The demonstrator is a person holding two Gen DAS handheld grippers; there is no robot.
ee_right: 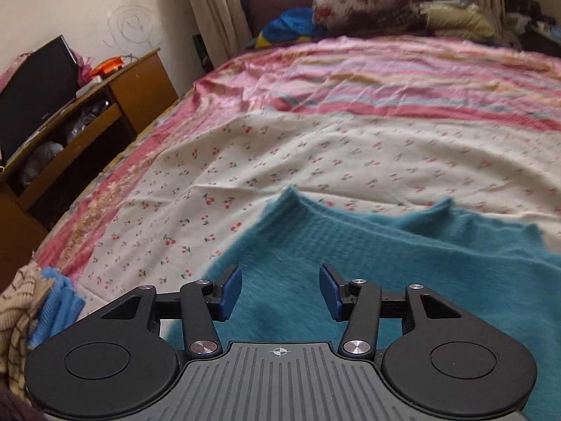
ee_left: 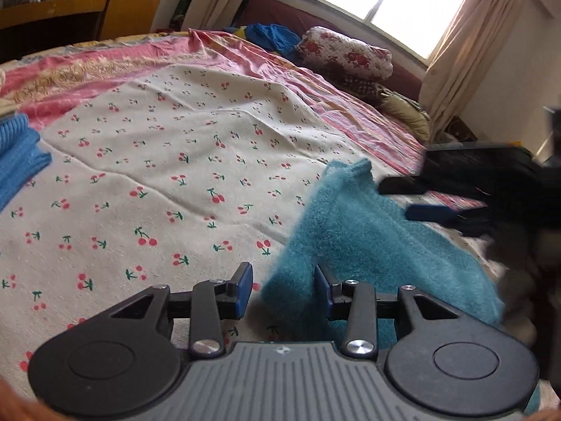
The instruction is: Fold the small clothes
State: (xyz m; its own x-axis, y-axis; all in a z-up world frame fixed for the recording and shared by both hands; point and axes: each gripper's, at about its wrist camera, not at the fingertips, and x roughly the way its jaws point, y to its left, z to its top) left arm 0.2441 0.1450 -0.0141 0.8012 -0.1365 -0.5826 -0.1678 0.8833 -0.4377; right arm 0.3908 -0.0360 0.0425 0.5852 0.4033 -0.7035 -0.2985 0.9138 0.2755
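With my left gripper (ee_left: pixel 283 293) and right gripper (ee_right: pixel 280 293) both released over the teal sweater (ee_right: pixel 403 270), I should pinch opposite edges evenly before folding.

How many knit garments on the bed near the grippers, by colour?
Teal: 1, teal sweater
Blue: 1, blue knit, folded
Beige with brown checks: 1, beige knit
Total: 3
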